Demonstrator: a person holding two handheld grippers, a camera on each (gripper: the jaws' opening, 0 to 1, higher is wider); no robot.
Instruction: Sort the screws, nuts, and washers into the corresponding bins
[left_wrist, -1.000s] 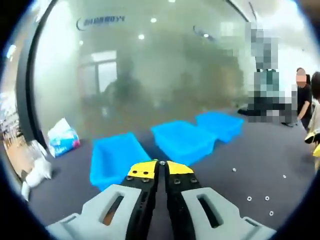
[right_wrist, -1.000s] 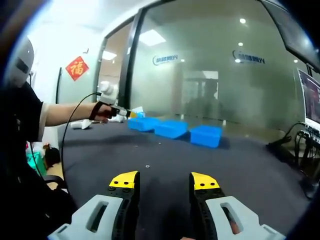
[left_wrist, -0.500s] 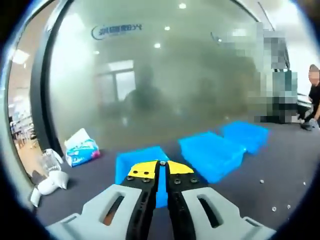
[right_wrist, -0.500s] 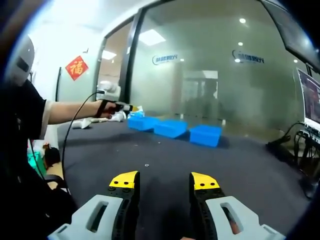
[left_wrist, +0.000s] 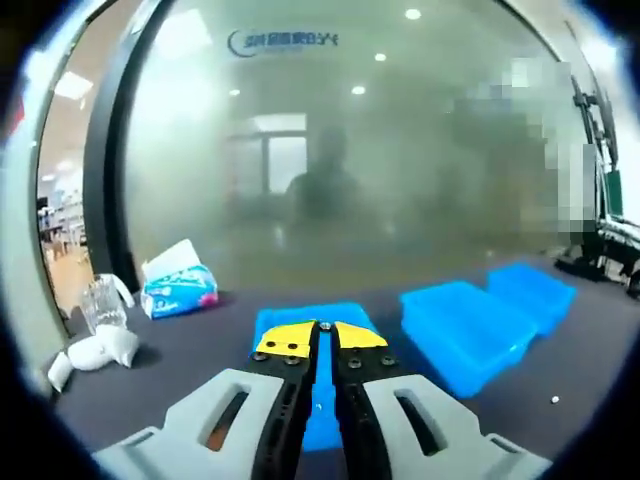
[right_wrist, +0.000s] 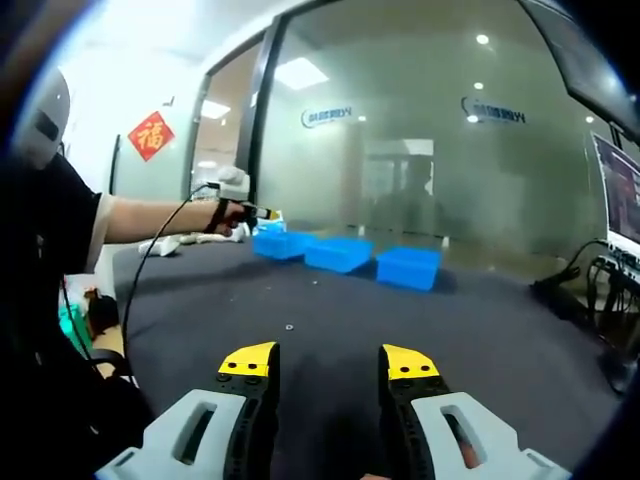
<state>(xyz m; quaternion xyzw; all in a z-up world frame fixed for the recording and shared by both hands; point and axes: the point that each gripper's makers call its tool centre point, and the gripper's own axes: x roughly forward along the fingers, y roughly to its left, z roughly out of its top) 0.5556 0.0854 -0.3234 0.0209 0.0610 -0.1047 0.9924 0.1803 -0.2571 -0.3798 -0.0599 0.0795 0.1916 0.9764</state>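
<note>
My left gripper (left_wrist: 322, 328) is shut, with a small silver part (left_wrist: 322, 324) pinched at its yellow tips. It hovers just over the leftmost blue bin (left_wrist: 290, 325). Two more blue bins (left_wrist: 465, 322) (left_wrist: 530, 285) stand in a row to its right. In the right gripper view the same left gripper (right_wrist: 258, 212), held by a hand, reaches over the leftmost bin (right_wrist: 283, 244), with the other bins (right_wrist: 338, 254) (right_wrist: 408, 268) beside it. My right gripper (right_wrist: 330, 362) stands open and holds nothing, low over the dark table. A small loose part (right_wrist: 289, 327) lies ahead of it.
A tissue pack (left_wrist: 180, 293), a clear cup (left_wrist: 100, 305) and white crumpled items (left_wrist: 95, 350) lie left of the bins. One loose part (left_wrist: 555, 399) lies on the table at right. A glass wall stands behind the table. Cables (right_wrist: 590, 290) lie at the far right edge.
The left gripper has swung leftward along the row of bins and now hangs over the leftmost one, still shut. The right gripper has stayed in place, open.
</note>
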